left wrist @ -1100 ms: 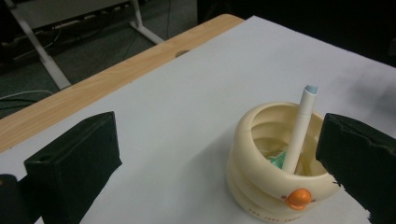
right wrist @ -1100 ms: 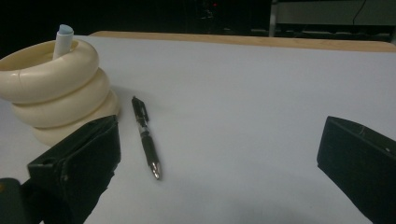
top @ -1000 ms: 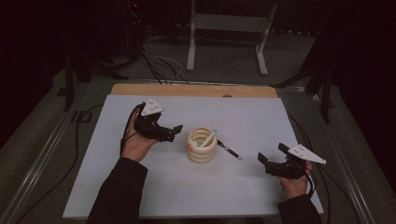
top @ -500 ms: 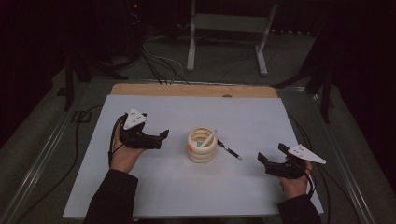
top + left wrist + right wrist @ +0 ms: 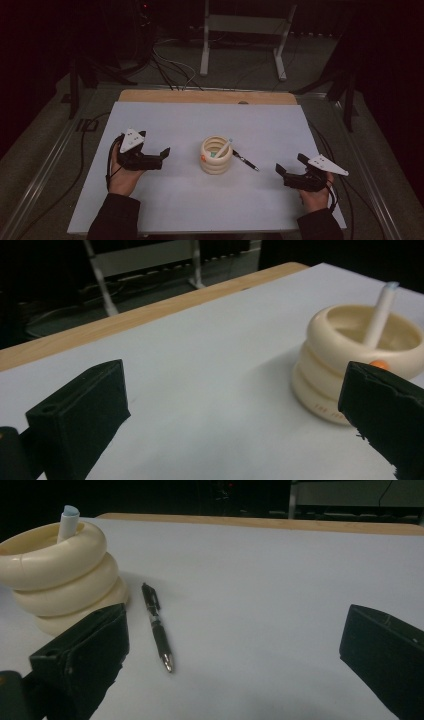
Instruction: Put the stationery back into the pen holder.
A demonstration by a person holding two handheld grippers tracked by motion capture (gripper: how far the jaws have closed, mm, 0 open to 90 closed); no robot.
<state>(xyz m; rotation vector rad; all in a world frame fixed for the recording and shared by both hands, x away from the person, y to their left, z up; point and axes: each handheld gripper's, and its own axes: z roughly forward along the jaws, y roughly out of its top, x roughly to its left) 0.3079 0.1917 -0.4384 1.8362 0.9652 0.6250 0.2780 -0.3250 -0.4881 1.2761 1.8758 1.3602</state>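
A cream holder (image 5: pixel 216 157) made of stacked rings stands in the middle of the white table (image 5: pixel 165 210). A white pen with a pale blue cap (image 5: pixel 222 148) leans inside it. A black pen (image 5: pixel 246 161) lies flat on the table just right of the holder. My left gripper (image 5: pixel 162 157) is open and holds nothing, a hand's width left of the holder. My right gripper (image 5: pixel 291 168) is open too, right of the black pen. The left gripper view has the holder (image 5: pixel 350 355) beyond the right jaw. The right gripper view has the black pen (image 5: pixel 157 627) ahead between the jaws, and the holder (image 5: pixel 60 575) at left.
A wooden strip (image 5: pixel 207 96) runs along the table's far edge. Behind it a metal stand (image 5: pixel 245 35) and cables (image 5: pixel 170 65) sit on the floor. A cable (image 5: pixel 90 160) trails off the table's left side from the left gripper.
My left gripper has drawn back to the left and toward the person, away from the holder. The right gripper, the holder and both pens have stayed put.
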